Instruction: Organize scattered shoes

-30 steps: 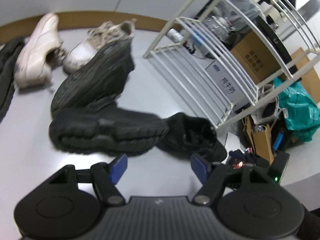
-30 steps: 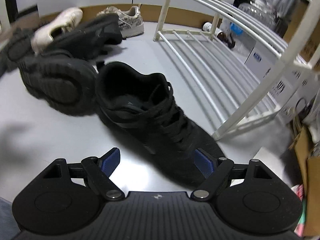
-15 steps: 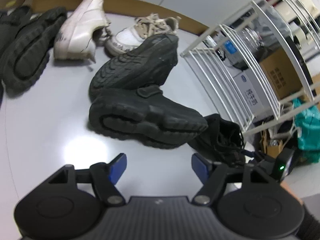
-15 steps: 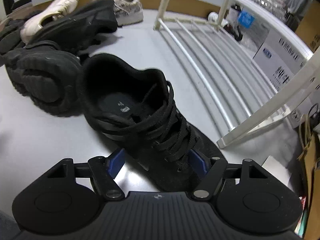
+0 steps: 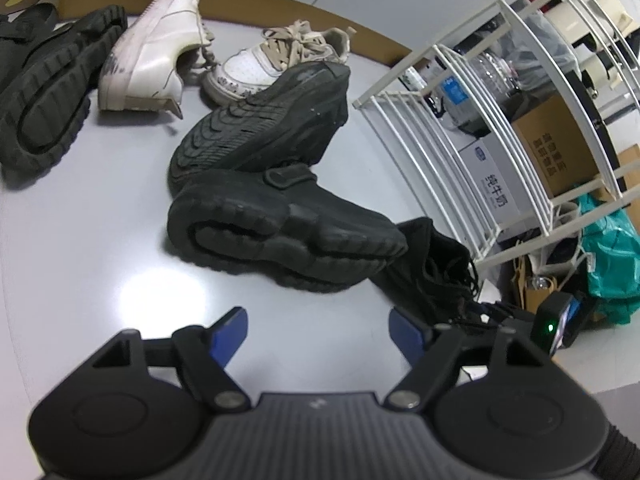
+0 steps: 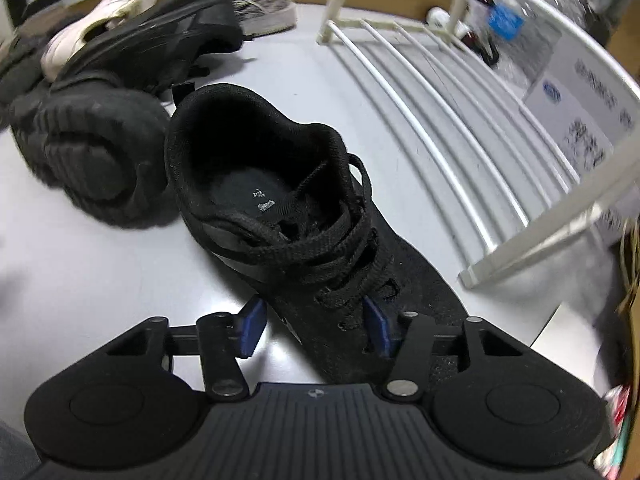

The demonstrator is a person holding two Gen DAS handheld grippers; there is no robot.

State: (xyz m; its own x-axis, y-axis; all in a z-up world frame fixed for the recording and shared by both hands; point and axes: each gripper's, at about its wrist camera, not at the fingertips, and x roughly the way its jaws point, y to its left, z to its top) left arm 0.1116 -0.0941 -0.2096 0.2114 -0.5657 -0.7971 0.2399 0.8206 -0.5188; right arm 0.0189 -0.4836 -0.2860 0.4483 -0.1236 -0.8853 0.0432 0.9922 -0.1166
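Closing right hand-held gripper [image 6: 314, 330] astride black lace-up shoe [image 6: 280, 216] (upright) | toe nearest camera, heel away

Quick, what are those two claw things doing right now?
Left gripper: open and opening, nothing between its fingers.
Right gripper: closing around the black lace-up sneaker; firm grip cannot be told.

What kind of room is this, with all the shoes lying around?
Probably a storeroom or a workroom set up for shoe tidying. Loose shoes like a black laced sneaker lie on a grey table, beside a white wire shoe rack and stacked cardboard boxes.
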